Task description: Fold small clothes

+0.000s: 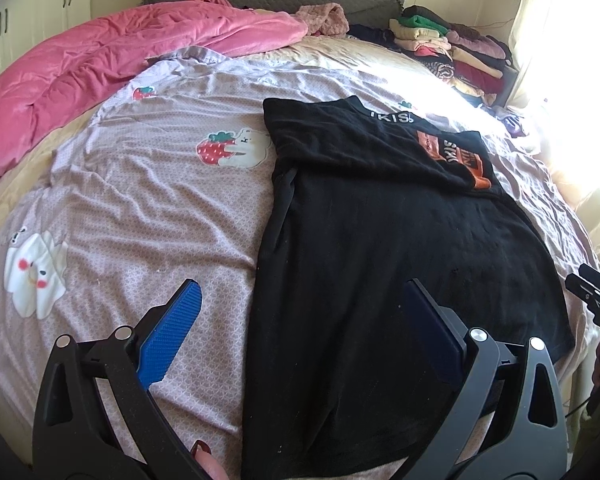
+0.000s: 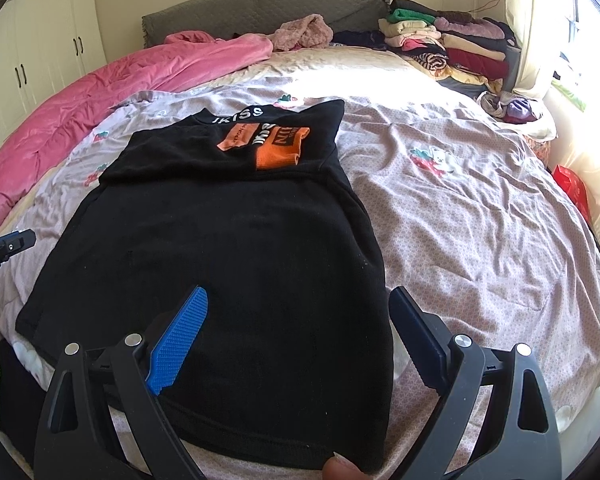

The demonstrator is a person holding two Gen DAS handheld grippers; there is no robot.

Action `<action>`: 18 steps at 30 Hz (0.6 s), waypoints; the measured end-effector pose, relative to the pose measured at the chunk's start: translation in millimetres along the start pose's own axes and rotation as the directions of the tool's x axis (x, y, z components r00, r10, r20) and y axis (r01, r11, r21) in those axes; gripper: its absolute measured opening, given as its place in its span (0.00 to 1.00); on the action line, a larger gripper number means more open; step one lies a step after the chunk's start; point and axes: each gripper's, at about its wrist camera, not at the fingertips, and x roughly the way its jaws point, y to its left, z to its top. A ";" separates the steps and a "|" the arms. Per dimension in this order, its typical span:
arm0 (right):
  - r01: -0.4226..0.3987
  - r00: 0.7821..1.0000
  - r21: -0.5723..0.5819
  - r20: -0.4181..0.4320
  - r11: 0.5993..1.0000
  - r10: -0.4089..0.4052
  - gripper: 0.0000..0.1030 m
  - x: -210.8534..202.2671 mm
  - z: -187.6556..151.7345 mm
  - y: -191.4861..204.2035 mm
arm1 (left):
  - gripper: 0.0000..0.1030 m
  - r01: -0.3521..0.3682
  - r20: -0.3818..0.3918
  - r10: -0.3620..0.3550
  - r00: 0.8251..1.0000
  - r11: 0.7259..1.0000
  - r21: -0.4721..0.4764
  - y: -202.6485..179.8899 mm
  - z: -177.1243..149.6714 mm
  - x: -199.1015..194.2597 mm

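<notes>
While the black T-shirt (image 2: 228, 248) lay partly folded on the bed's patterned sheet (image 2: 480, 216), both the left gripper (image 1: 300, 304) and right gripper (image 2: 296, 308) hovered with jaws wide, empty; soft, light fabric probably wanted pinching at the hem corners.

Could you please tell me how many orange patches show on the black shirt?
2, both near the collar of the shirt: a slim patch left, a larger patch right. Folded cloth may hide more.
</notes>
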 end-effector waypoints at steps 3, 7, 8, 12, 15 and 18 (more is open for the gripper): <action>0.002 1.000 0.004 -0.011 1.000 -0.002 0.89 0.7 -4.9 -3.1 | 0.91 0.010 -0.015 -0.010 1.000 1.000 -0.009 2.7 -4.4 1.0; 0.001 1.000 0.011 -0.013 1.000 -0.001 0.89 -1.9 -9.9 -6.8 | 0.91 0.006 -0.028 -0.007 1.000 1.000 -0.003 3.6 -9.3 1.2; 0.000 1.000 0.014 -0.015 1.000 0.001 0.89 -2.5 -11.3 -8.2 | 0.91 0.009 -0.034 -0.010 0.999 1.000 -0.004 4.4 -11.0 1.5; 0.001 1.000 0.022 -0.023 1.000 -0.001 0.89 -3.6 -14.9 -14.3 | 0.91 0.024 -0.055 -0.024 0.998 1.000 -0.011 5.6 -17.1 3.8; -0.002 1.000 0.035 -0.030 0.999 0.003 0.89 -5.1 -18.1 -20.6 | 0.91 0.032 -0.076 -0.033 0.997 0.999 -0.012 5.9 -22.3 6.7; -0.012 0.999 0.051 -0.040 0.999 0.014 0.89 -7.1 -22.9 -28.4 | 0.91 0.041 -0.098 -0.042 0.994 0.999 -0.007 4.6 -29.5 9.0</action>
